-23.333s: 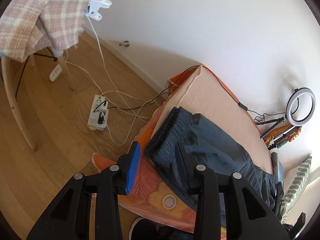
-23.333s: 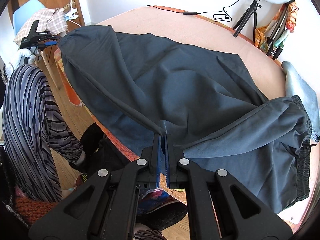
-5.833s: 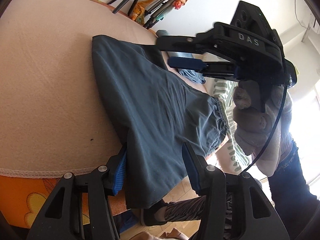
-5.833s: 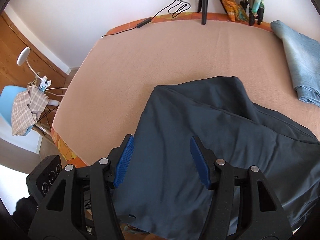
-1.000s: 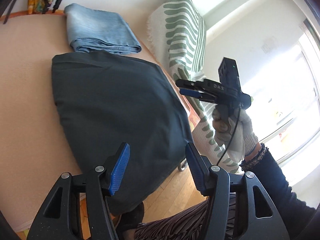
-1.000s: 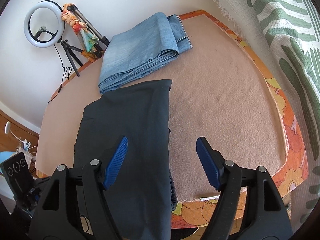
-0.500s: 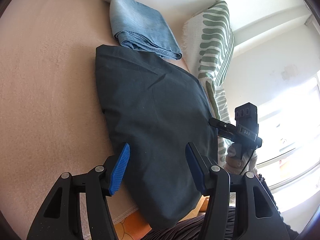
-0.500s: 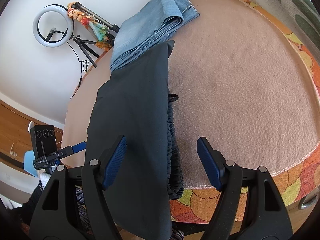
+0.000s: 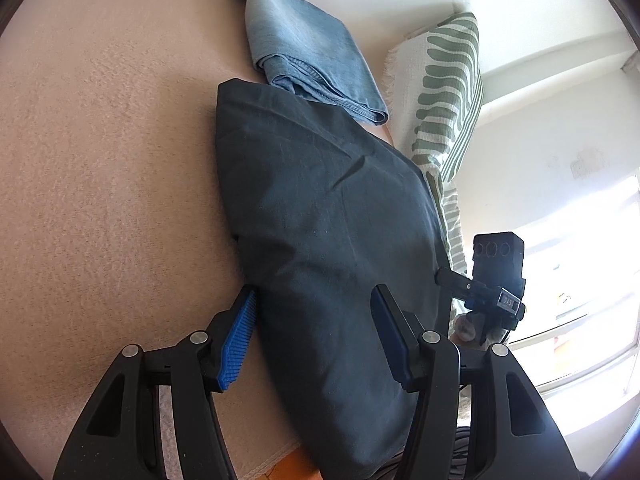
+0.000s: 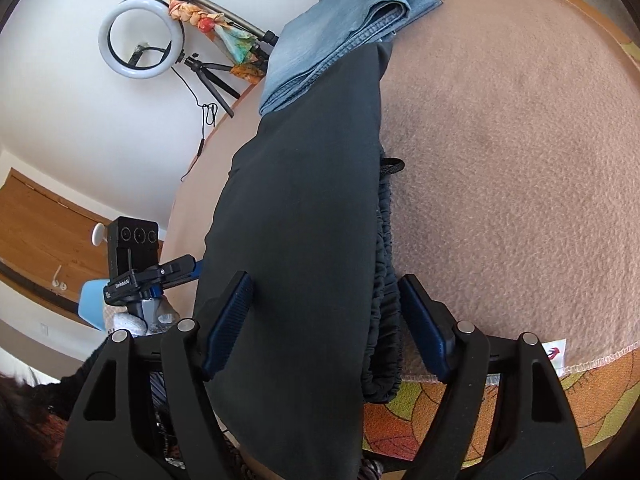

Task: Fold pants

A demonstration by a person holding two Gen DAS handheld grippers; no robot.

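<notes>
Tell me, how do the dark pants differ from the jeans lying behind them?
The dark pants are charcoal and smooth; the jeans are pale blue denim. The dark pants hang over the table's near edge; the jeans lie wholly on the table, at its far side. The dark pants sit between open grippers; nothing is near the jeans. Both are folded, and their edges overlap.

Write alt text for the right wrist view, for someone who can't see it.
Open right gripper straddles dark folded pants lying on a peach blanket, elastic waistband showing at their right edge. Folded jeans lie beyond, touching the pants; the left gripper is at their left edge.
</notes>
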